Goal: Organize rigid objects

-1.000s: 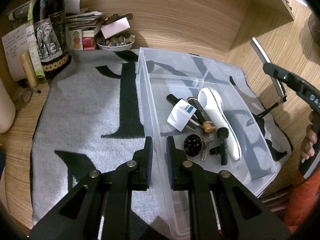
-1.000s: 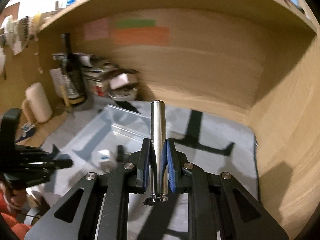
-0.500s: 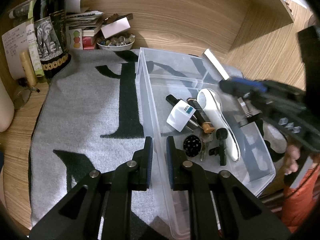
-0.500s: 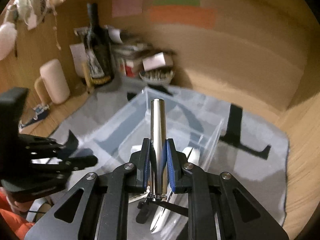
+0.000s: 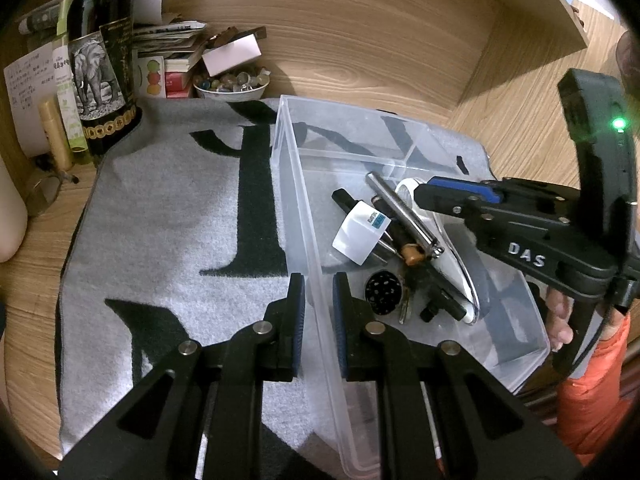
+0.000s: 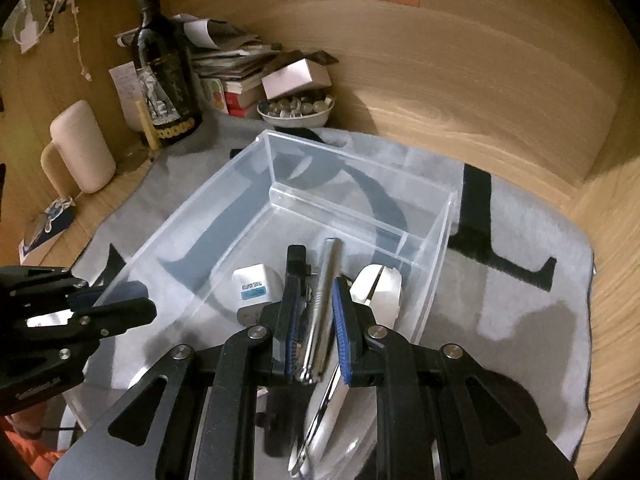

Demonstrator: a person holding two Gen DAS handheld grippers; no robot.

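Clear plastic bin [image 5: 298,184]: sat on a grey towel [image 5: 168,208] with black markings, centre of the left wrist frame; a divider crossed its far end.
Metal cylinder [image 6: 320,308]: lay slanted inside the bin between the right gripper's fingers, its far end toward the divider; in the left wrist view [image 5: 404,216] it rested across the dark items in the bin.
Right gripper [image 6: 314,332]: reached into the bin from the right edge of the left wrist frame; its blue pads were narrowly spaced around the cylinder, which appeared still pinched between them.
Left gripper [image 5: 318,320]: at lower centre of its own frame, straddling the bin's near-left wall, jaws nearly closed; whether the pads pressed the wall could not be told.
Other bin contents: a white charger plug [image 5: 360,232], a white long-handled tool [image 6: 380,292], a round black disc [image 5: 383,292], a black stick.
Desk [image 5: 32,264]: wood, with a dark bottle [image 5: 104,60] bearing an elephant label at upper left, a bowl of small stones [image 5: 232,84] beside a stack of books.
Person: an orange sleeve [image 5: 592,384] at lower right.
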